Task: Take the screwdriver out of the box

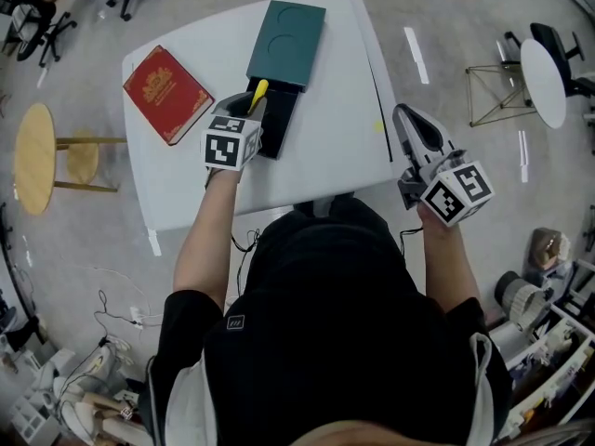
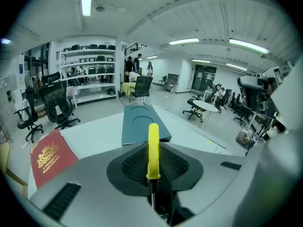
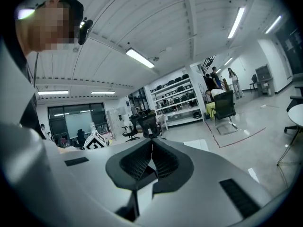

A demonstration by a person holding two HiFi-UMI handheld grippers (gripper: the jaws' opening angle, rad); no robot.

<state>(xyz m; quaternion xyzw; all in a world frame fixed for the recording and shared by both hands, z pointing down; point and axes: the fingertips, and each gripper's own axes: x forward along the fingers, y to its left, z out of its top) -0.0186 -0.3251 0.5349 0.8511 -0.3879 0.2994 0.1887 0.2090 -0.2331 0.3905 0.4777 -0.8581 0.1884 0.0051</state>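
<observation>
**Item: screwdriver, gripped in left tongs over its box**

Screwdriver (image 2: 153, 148): yellow handle, dark collar and thin metal shaft. It is clamped in the left tongs (image 1: 247, 107), whose ribbed pads are clenched on it at the collar and lower handle. The handle sticks out past the tips, pointing away from the person. The shaft runs back between the pads and out of sight. In the head view the tool sits over the near, dark part of the box; whether its tip is clear of the box cannot be told.

Box (image 1: 286, 43): teal lid with two round recesses, lying flat on the counter. A black inner tray (image 1: 279, 128) juts out from under the lid's near end, just beside the left tongs.

Right tongs (image 1: 402, 111): clenched with the pads meeting at the tips and nothing between them. They are held off the right edge of the counter, above the floor and well apart from the box.

Counter (image 1: 325, 147): white, rectangular top.

Book (image 1: 167, 94): red cover with gold print, flat on the counter to the left of the box and not touching it.

Surroundings: round wooden stool (image 1: 37, 159) on the floor at left; round white table (image 1: 544, 82) at right; office chairs and shelving in the hall behind.
</observation>
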